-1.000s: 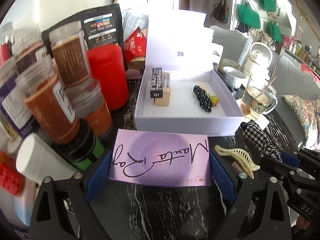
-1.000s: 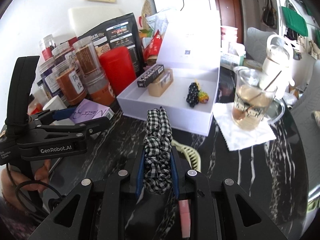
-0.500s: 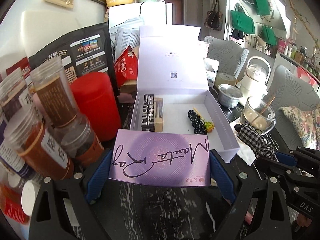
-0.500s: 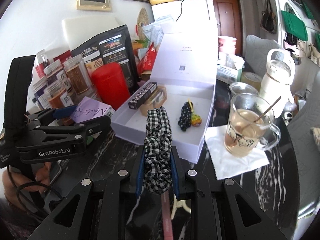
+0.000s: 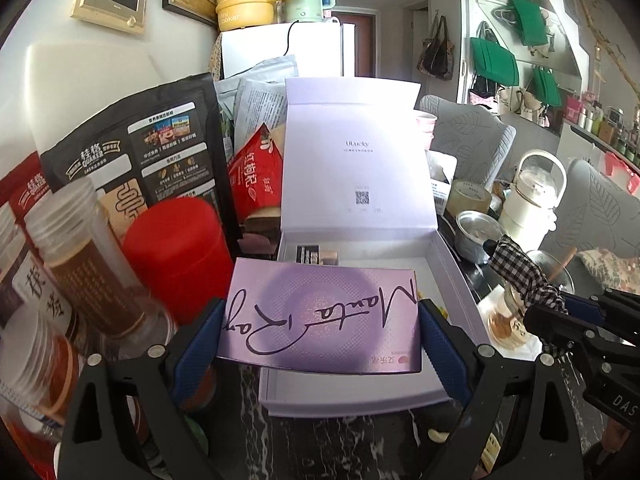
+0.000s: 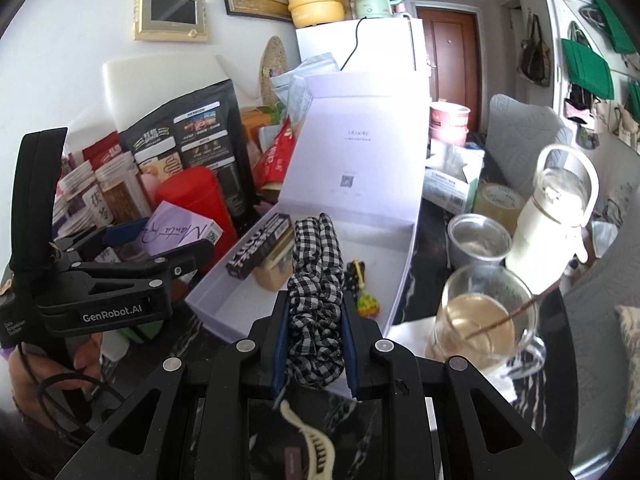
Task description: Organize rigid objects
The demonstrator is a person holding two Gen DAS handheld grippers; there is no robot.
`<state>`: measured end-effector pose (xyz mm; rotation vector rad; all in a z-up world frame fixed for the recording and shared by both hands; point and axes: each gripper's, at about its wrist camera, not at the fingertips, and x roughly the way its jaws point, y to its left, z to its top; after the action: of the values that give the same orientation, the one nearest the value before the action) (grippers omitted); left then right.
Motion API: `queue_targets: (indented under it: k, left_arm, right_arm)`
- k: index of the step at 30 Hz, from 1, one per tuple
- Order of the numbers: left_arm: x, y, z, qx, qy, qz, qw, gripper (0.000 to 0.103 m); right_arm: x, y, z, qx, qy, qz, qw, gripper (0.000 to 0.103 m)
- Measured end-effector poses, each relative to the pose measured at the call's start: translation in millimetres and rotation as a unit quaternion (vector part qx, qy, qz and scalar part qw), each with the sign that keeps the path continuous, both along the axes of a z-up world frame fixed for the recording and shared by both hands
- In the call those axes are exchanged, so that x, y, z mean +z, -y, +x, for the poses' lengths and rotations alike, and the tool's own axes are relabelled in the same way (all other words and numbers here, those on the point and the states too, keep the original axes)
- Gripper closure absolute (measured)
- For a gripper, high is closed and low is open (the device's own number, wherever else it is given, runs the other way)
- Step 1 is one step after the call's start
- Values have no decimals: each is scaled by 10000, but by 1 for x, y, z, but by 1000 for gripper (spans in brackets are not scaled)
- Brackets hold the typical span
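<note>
Through the left wrist camera, I am carrying the flat purple cardboard box with the "Manta Ray" script, clamped across its short ends by the left hand-held gripper. It is hanging over the near wall of the open white gift box with the raised lid, above the front left part of the tray. The step in hand, as I judge it, is the placing of both items into that gift box. Next I am going to need to bring the purple box down flat into the bare floor of the tray, clear of the black-and-tan small boxes at the back left, before spreading the fingers. Compared with a second ago, the purple box is now over the tray rather than short of it above the dark marbled surface, and the tray's contents are mostly hidden behind it.

Through the right wrist camera, the right hand-held gripper is squeezing the black-and-white checked fabric scrunchie, now overhanging the near edge of the gift box close to the dark beaded hair tie. A second ago it was farther back, with the cream hair claw clip ahead of the fingers; the clip is now lying beneath them.
</note>
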<state>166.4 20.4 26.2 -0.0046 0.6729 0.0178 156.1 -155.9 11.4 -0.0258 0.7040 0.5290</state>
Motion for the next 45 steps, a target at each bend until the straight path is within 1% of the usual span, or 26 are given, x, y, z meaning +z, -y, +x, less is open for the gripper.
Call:
queue_targets:
  k: [6,11,14,18,20,24,27,30,34,38,43,45]
  left_arm:
    - [8,-1,31,16,93,-9,10000,9]
    - [11,-5,56,180,152,-12,9997,9]
    - [9,-9,71,260,126,17,9996,9]
    - [0,-16,86,307,-5,23,9995,9]
    - [-6,-17,90,303,-84,94,9995,9]
    - [-22,-16,101,178,-395,33,9991,9]
    - [-33,-13,109,174,-599,150,9979,9]
    - [-45,-12,116,160,-794,178,9966,9]
    - [-52,-11,120,186,-875,271,9956,9]
    - [-56,-12,121,234,-917,250,9952,9]
    - [-59,-14,123,272,-957,285,9946,9]
    - [-63,-14,125,282,-1035,278,9938,9]
  right_arm:
    - [4,-8,29,-63,46,-29,10000,80]
    - [7,-14,52,-53,105,-68,9999,80]
    - [6,-16,65,-50,95,-91,9999,80]
    - [2,-20,80,-63,62,-109,9999,80]
    - [-1,-20,84,-82,65,-69,9999,80]
    - [-15,-25,94,-82,-130,-215,9997,80]
    - [-27,-29,101,-35,-311,-295,9991,80]
    - [-38,-30,108,-48,-477,-374,9981,80]
    - [-50,-33,114,-137,-633,-493,9967,80]
    - [-59,-36,117,-146,-790,-563,9952,79]
    - [-62,-41,116,-57,-813,-630,9947,79]
    - [-63,-42,116,-64,-828,-646,9945,79]
